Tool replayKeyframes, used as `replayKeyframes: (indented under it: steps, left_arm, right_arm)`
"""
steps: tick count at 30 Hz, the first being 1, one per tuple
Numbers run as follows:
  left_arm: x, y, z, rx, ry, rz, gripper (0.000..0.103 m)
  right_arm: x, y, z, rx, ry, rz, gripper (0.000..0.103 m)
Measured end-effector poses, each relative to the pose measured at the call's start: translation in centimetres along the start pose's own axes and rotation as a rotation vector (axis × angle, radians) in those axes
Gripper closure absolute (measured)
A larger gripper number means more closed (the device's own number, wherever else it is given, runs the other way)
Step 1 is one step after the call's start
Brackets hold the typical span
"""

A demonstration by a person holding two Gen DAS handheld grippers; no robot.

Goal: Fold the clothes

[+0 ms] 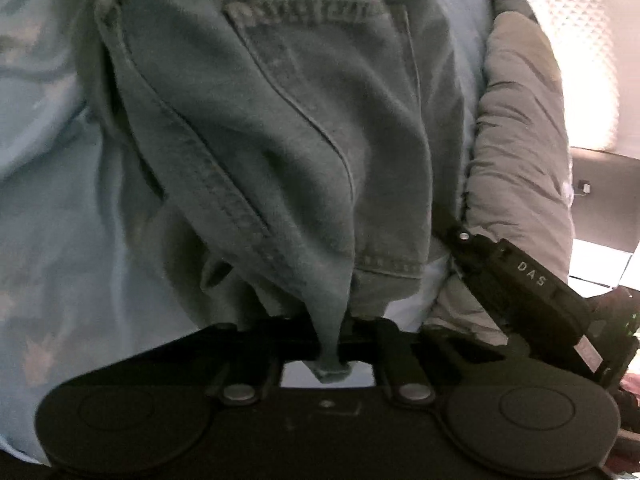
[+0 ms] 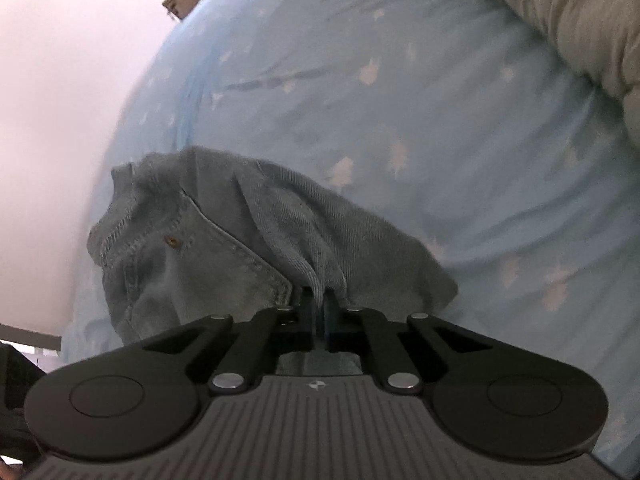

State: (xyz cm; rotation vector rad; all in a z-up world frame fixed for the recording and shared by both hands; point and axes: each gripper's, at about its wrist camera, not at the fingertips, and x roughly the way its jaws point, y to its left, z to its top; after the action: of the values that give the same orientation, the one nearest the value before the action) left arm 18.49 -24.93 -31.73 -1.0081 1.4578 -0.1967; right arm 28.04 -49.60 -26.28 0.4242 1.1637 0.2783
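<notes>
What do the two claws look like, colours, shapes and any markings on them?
Both are matte black. The left claw has round discs on either side, silver rivets and linkage bars. The right claw matches it, with a grey ribbed plate bearing a small round emblem; seen from the left wrist, its body carries white letters DAS.

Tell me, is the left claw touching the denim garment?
Touching. The left wrist view shows the left claw shut on a bunched fold of the denim garment.

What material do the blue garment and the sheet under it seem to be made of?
The blue garment looks like denim: matte, with a diagonal twill weave, thick double stitching, a metal rivet and a patch pocket. The light blue sheet, printed with pale shapes, seems thin, smooth woven fabric, perhaps cotton; the blur leaves this open.
</notes>
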Motion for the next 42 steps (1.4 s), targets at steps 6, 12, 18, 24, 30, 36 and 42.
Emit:
replayKeyframes:
  steps: [6, 12, 18, 24, 30, 36, 42]
  left_arm:
    - [-1.5, 0.4, -0.7, 0.011, -0.007, -0.011, 0.099]
    - [-1.3, -0.5, -0.3, 0.064, 0.041, 0.039, 0.07]
    - [-0.6, 0.1, -1.0, 0.02, 0.083, 0.059, 0.02]
    - [3.5, 1.6, -1.9, -0.078, 0.171, 0.034, 0.019]
    - [4.0, 1.9, -0.6, -0.079, 0.125, 0.038, 0.066]
    - [1.5, 1.2, 0.6, -0.1, 0.109, -0.01, 0.082]
    - [-3.1, 1.0, 1.7, -0.186, 0.089, -0.142, 0.082]
  right_arm:
    - [0.1, -1.4, 1.5, 0.035, -0.034, 0.0, 0.102]
    - [0.1, -3.4, 0.4, 0.179, -0.03, 0.013, 0.075]
    - [-1.6, -5.7, -2.2, 0.307, -0.061, 0.024, 0.026]
    - [2.7, -8.9, -4.7, 0.566, 0.055, 0.19, 0.012]
    - [4.8, -7.3, -5.5, 0.585, 0.049, 0.191, 0.025]
    - [1.0, -3.4, -4.8, 0.489, -0.055, 0.075, 0.08]
    - [-3.5, 1.2, -3.8, 0.435, -0.172, 0.074, 0.083]
